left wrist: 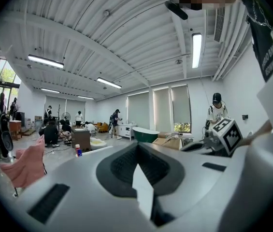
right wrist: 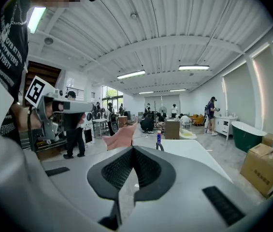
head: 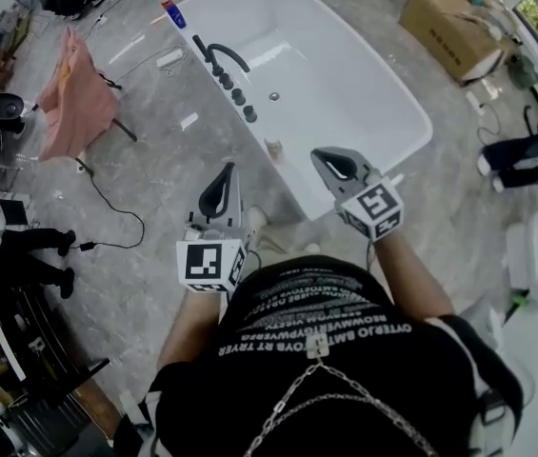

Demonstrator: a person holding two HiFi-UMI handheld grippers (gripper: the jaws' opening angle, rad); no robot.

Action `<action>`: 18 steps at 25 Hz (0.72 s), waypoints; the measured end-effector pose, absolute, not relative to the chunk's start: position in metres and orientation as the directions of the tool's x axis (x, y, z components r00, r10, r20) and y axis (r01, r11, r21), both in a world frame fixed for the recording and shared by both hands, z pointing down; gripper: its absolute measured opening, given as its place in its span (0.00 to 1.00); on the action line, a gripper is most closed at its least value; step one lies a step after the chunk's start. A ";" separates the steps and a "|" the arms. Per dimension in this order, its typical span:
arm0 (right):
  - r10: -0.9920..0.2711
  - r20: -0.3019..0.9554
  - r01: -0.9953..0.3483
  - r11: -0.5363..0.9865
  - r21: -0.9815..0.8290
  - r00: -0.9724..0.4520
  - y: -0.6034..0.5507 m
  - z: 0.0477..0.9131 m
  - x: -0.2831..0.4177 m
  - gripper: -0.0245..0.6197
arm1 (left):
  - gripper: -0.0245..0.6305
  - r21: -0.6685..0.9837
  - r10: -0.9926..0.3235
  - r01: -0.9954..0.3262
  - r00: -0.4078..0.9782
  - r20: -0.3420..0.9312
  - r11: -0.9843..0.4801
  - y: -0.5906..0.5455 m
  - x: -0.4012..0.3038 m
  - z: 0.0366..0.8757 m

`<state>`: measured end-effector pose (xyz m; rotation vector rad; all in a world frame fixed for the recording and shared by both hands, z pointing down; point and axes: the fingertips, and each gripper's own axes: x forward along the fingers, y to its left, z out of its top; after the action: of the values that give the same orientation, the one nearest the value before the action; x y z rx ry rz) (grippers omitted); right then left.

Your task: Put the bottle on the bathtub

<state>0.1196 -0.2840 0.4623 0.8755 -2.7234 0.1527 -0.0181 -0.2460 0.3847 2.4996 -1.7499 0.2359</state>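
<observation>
Both grippers empty at the near end of the bathtub (head: 383,112) — the left gripper (head: 223,181) and the right gripper (head: 330,163) each show jaws pressed together with nothing between them. The bottle (head: 171,10), red-capped with a blue label, stands upright at the tub's far corner, beyond the black faucet (head: 223,57) and well apart from either gripper; whether it rests on the rim or just beside it cannot be told from here. If it is on the rim, the placing looks done; if not, the next move calls for a walk round to that corner, jaws spread, a grip on the bottle's body. The person holds both grippers low before the chest — side by side, apart, noses angled toward the tub.
</observation>
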 end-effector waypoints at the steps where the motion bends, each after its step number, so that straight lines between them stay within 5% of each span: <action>1: -0.554 0.284 -0.579 0.815 -0.006 -0.783 -0.279 0.455 0.124 0.04 | 0.04 -0.022 -0.926 -0.939 0.335 0.176 -0.344 -0.243 -0.014 0.385; 18: -0.562 0.261 -0.581 0.814 0.008 -0.785 -0.258 0.442 0.166 0.04 | 0.04 -0.066 -0.933 -0.943 0.309 0.182 -0.326 -0.221 0.017 0.379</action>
<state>0.1655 -0.2585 0.4422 0.8809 -2.7478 0.1062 0.0174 -0.2211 0.3795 2.4986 -1.7924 0.2892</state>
